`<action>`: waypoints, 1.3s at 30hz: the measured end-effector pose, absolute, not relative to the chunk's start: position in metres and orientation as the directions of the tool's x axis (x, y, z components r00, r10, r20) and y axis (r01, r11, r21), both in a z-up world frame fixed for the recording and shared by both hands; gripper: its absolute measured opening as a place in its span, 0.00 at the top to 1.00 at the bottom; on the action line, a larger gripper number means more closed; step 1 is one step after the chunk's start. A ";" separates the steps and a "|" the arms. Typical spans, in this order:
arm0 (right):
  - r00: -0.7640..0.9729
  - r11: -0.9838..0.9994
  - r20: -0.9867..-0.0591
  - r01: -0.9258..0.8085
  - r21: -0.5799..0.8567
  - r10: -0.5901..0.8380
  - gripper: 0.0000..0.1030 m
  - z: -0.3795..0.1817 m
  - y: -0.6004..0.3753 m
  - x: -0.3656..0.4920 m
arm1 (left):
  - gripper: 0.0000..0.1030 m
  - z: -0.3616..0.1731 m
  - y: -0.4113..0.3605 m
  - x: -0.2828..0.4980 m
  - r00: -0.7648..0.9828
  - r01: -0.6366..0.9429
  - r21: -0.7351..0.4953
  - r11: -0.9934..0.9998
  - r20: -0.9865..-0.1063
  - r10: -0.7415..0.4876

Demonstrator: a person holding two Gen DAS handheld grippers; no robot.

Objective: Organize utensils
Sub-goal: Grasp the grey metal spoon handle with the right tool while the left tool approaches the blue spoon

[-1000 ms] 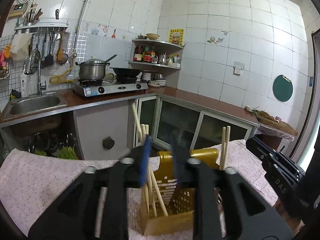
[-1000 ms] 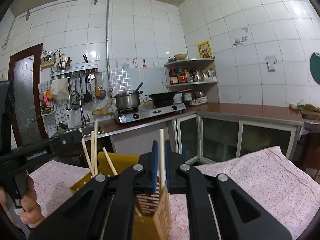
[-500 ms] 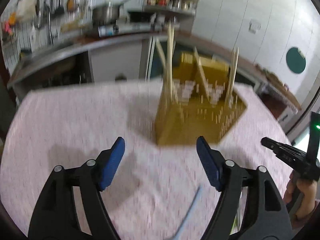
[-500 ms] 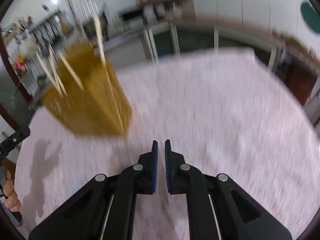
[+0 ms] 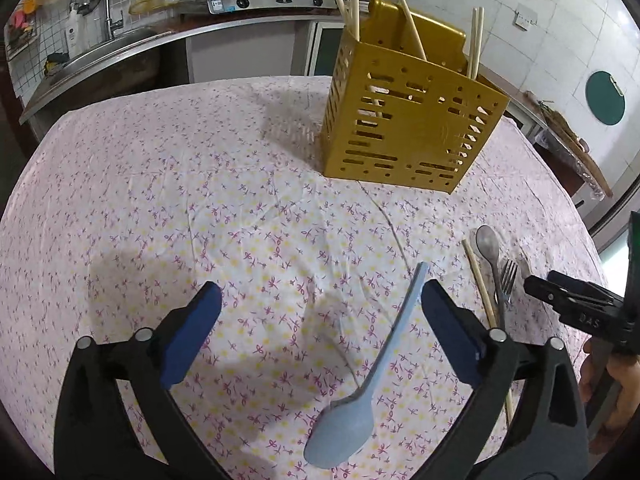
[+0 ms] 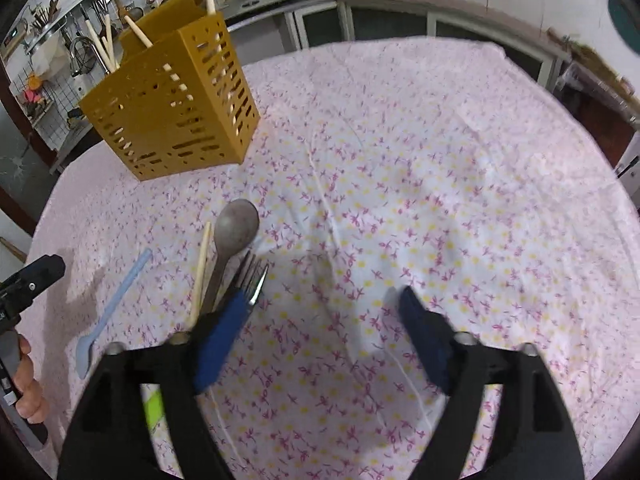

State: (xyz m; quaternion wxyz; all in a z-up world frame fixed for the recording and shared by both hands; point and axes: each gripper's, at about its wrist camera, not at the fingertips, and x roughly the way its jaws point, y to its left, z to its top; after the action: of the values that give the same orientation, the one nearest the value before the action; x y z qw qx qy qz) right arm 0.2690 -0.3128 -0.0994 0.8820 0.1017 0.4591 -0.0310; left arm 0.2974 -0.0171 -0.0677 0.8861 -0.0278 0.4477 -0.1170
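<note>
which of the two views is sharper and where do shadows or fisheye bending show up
Left wrist view: sharp, with soft shadows on the tablecloth behind the left hand-held gripper and beside the yellow holder; the counter edge bows. Right wrist view: cloth and holder sharp, the fork tines slightly smeared, dark vignette at the corners.

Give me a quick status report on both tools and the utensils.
Left tool open over blue spoon. Right tool open beside fork. Metal spoon and one chopstick loose; yellow holder unobstructed.
</note>
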 end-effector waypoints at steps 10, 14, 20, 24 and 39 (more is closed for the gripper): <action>0.539 0.986 -0.842 0.156 0.062 -0.032 0.13 -0.089 -0.297 0.272 | 0.05 -0.075 -0.026 0.300 0.545 0.228 -0.079 0.970 -0.815 -0.195; 0.520 0.987 -0.854 0.147 0.069 -0.018 0.29 -0.087 -0.289 0.276 | 0.05 -0.081 -0.035 0.301 0.518 0.260 -0.076 0.963 -0.831 -0.205; 0.494 0.976 -0.866 0.143 0.163 0.072 0.30 -0.092 -0.277 0.283 | 0.15 -0.091 -0.046 0.303 0.496 0.273 -0.061 0.960 -0.846 -0.195; 0.475 0.969 -0.874 0.148 0.197 0.106 0.31 -0.099 -0.268 0.288 | 0.17 -0.101 -0.056 0.304 0.490 0.279 -0.032 0.960 -0.855 -0.171; 0.445 0.985 -0.889 0.075 0.156 0.107 0.84 -0.101 -0.285 0.294 | 0.47 -0.114 -0.065 0.323 0.465 0.251 -0.005 0.968 -0.876 -0.125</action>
State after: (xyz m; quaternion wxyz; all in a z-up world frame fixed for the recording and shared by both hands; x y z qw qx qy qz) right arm 0.2937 -0.2851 -0.1011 0.8455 0.0863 0.5268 0.0095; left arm 0.3229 -0.0651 -0.1136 0.8536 0.0624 0.5053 -0.1100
